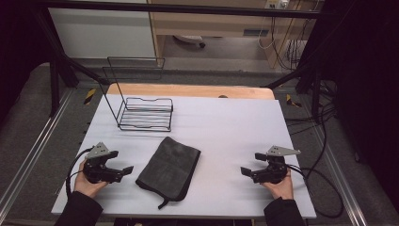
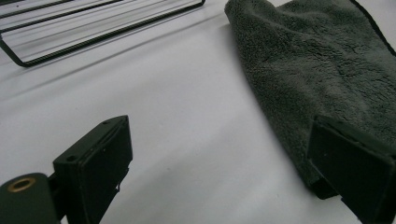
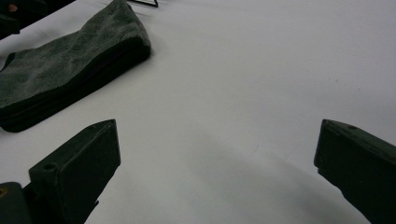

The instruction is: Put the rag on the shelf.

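- Left gripper [image 1: 123,170]: jaws released, wide apart and holding nothing; they rest low over the surface at about 8 o'clock, pointing toward the cloth. In the left gripper view one jaw overlaps the cloth's near edge; whether it touches cannot be told.
- Right gripper [image 1: 248,172]: jaws released and bare, at about 4 o'clock, pointing inward across open surface, well apart from the cloth.
- Folded cloth [image 1: 170,167]: dark grey, fleecy and matte, folded into a thick oblong with a stitched dark hem and a small loop at its near corner. It lies flat at about 6 o'clock, between the two grippers, nearer the left one.
- Wire rack [image 1: 141,108]: thin black rods forming a low tray with a tall open back frame, standing at 11 o'clock, beyond the cloth and apart from it.
- Surface [image 1: 235,127]: smooth white matte sheet over a wooden board whose far edge shows at 12 o'clock.
- Around it: grey floor, black frame bars, metal rails at both sides, cables at 3 o'clock, pale wooden furniture beyond.
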A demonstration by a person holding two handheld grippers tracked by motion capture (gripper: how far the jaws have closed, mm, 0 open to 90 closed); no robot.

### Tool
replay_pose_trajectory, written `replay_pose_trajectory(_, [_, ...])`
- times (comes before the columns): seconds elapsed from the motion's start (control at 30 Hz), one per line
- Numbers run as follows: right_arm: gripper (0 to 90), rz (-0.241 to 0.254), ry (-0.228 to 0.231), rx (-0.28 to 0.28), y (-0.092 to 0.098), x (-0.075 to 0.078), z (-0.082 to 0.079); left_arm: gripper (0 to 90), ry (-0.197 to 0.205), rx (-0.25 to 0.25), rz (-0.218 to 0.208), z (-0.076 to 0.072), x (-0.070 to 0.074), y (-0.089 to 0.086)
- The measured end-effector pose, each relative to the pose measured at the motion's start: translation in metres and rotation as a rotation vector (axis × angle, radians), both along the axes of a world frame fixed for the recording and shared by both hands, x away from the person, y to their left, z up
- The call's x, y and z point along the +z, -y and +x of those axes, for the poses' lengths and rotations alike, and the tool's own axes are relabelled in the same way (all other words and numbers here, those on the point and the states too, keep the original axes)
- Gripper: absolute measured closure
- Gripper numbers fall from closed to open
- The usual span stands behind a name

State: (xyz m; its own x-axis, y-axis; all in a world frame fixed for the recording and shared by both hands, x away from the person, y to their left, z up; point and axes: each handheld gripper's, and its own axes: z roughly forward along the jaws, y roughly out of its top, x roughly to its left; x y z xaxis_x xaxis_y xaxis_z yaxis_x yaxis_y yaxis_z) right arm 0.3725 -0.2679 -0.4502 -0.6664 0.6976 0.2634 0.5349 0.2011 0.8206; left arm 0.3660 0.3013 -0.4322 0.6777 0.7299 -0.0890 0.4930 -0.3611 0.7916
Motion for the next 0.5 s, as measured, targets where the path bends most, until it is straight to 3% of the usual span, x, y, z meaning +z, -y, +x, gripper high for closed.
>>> replay_pose_trajectory(0.4, [1.5, -0.004, 0.008, -0.017, -0.002, 0.000, -0.001, 11.7, -0.024, 0.010, -0.002, -0.002, 0.001, 0.007])
replay_pose_trajectory(0.5, [1.5, -0.024, 0.009, -0.013, -0.007, 0.001, -0.001, 13.9, -0.033, 0.001, -0.003, -0.004, 0.002, 0.011])
